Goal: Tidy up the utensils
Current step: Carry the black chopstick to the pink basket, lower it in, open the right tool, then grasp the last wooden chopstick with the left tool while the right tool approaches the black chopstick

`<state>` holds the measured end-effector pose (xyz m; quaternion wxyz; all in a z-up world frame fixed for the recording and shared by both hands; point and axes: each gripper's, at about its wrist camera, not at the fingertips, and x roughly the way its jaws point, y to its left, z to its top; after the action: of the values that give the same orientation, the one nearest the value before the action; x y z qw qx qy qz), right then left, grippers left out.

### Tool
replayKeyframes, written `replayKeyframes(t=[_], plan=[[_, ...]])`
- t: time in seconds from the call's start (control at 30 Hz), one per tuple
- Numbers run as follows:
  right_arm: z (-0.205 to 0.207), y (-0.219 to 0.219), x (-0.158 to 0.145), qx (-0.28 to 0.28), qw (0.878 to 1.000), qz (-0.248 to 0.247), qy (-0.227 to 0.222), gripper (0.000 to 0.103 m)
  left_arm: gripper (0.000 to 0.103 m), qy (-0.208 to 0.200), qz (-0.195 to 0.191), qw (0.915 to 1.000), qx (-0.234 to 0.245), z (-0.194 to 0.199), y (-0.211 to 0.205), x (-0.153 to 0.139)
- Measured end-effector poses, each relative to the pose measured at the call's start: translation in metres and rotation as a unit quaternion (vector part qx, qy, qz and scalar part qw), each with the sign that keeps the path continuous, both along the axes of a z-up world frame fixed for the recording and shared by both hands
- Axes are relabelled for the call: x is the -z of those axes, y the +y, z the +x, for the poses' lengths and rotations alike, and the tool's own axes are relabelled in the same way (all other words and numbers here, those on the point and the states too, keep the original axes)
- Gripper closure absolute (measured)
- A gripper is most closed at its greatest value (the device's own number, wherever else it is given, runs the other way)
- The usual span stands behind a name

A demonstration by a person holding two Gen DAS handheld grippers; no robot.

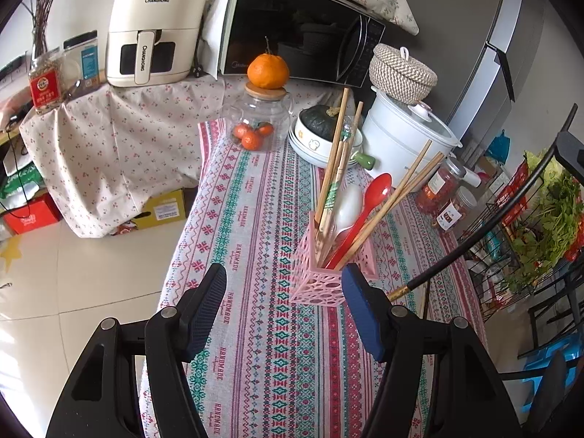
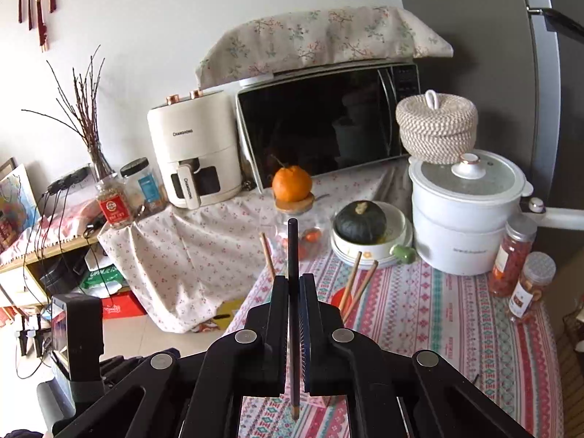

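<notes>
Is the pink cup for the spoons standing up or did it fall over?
Standing up. The pink holder sits flat on the tablecloth, its spoons and chopsticks poking upward.

White wall (image 2: 182, 18), pale tiled floor (image 1: 73, 273), daylight.

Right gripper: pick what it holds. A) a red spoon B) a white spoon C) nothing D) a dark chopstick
D: the right gripper is shut on a dark chopstick, while the red spoon and white spoon stand in the pink holder.
</notes>
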<state>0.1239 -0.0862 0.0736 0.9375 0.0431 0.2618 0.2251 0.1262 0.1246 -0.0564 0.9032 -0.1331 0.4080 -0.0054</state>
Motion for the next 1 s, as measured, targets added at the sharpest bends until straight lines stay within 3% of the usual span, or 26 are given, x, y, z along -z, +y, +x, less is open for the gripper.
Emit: replayKeyframes(t=[0.17,0.37,0.8,0.9,1.0], plan=[[0.018,0.004,-0.004,0.01,1.0,0.011,-0.01,0.099,0.035,0.0,-0.002,1.0,-0.001,0.001,0.001,0.001],[0.033,0.009,0.002,0.023,1.0,-0.01,-0.014,0.098,0.035,0.001,-0.004,1.0,0.002,0.001,0.0,0.001],[0.05,0.007,0.027,0.023,0.999,-0.012,0.033,0.097,0.035,-0.004,-0.003,0.9999,0.008,0.0,-0.002,-0.001],[0.046,0.005,0.023,0.026,0.999,-0.019,0.031,0.089,0.035,-0.009,-0.002,0.9999,0.012,-0.002,-0.004,-0.004],[0.038,0.0,0.02,0.027,0.999,-0.021,0.028,0.071,0.035,-0.015,0.004,0.9997,0.018,-0.005,-0.008,-0.007]])
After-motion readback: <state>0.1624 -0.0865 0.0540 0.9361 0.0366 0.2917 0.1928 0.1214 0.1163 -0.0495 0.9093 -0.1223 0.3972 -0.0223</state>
